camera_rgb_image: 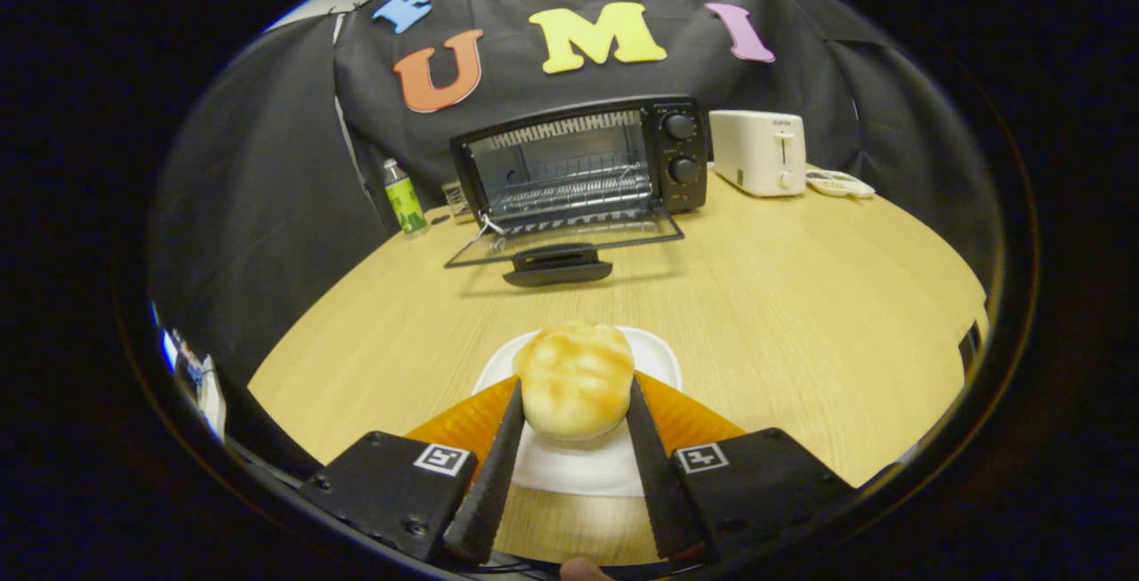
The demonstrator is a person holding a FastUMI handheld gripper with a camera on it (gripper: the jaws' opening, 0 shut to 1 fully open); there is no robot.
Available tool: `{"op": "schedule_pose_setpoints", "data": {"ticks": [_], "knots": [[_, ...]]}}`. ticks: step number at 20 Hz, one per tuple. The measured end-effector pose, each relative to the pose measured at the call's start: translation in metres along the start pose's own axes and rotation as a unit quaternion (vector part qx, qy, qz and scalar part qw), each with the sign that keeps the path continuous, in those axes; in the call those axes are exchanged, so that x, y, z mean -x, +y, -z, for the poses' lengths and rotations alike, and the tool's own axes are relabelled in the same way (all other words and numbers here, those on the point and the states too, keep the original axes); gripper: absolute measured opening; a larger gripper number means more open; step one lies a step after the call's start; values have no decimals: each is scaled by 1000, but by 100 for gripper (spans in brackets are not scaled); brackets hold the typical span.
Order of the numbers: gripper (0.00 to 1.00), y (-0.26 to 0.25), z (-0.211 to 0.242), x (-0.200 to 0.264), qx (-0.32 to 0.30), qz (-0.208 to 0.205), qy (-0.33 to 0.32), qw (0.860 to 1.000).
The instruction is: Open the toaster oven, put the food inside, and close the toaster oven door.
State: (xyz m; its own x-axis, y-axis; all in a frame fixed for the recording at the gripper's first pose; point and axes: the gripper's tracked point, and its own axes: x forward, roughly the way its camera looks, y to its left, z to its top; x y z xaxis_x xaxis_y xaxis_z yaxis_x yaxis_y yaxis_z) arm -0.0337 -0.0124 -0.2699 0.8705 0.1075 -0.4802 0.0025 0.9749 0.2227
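Observation:
A golden-brown bread roll [575, 378] is held between my two black fingers, above a white plate [658, 351]. My gripper [575, 390] is shut on the roll, one finger pressing each side. Far beyond the fingers, at the back of the wooden table [783, 296], stands the black toaster oven [583, 163]. Its glass door [569, 238] is folded down flat toward me, handle [558, 266] at the near edge. The wire rack [569, 191] inside is bare.
A white toaster [759, 152] stands right of the oven, with a small white object [839, 183] beside it. A green-labelled bottle [404, 198] stands left of the oven. Bare tabletop lies between the plate and the open door.

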Motion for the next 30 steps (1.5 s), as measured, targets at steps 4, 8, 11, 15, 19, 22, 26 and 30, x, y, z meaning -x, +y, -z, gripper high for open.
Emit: {"op": "schedule_pose_setpoints", "data": {"ticks": [4,8,11,15,19,22,26,30], "knots": [[65,11,-66,5,-30,-22,-66,997],[63,30,-124,-17,-89,-72,-98,989],[63,31,-157,-52,-146,-92,-94,981],[62,34,-179,-103,-211,-117,-63,968],[62,23,-193,-161,-227,-92,-44,968],[62,22,-205,-204,-218,-73,-43,972],[63,20,-204,-251,-204,-38,-28,978],[71,20,-194,-268,-165,-5,-25,986]]}}
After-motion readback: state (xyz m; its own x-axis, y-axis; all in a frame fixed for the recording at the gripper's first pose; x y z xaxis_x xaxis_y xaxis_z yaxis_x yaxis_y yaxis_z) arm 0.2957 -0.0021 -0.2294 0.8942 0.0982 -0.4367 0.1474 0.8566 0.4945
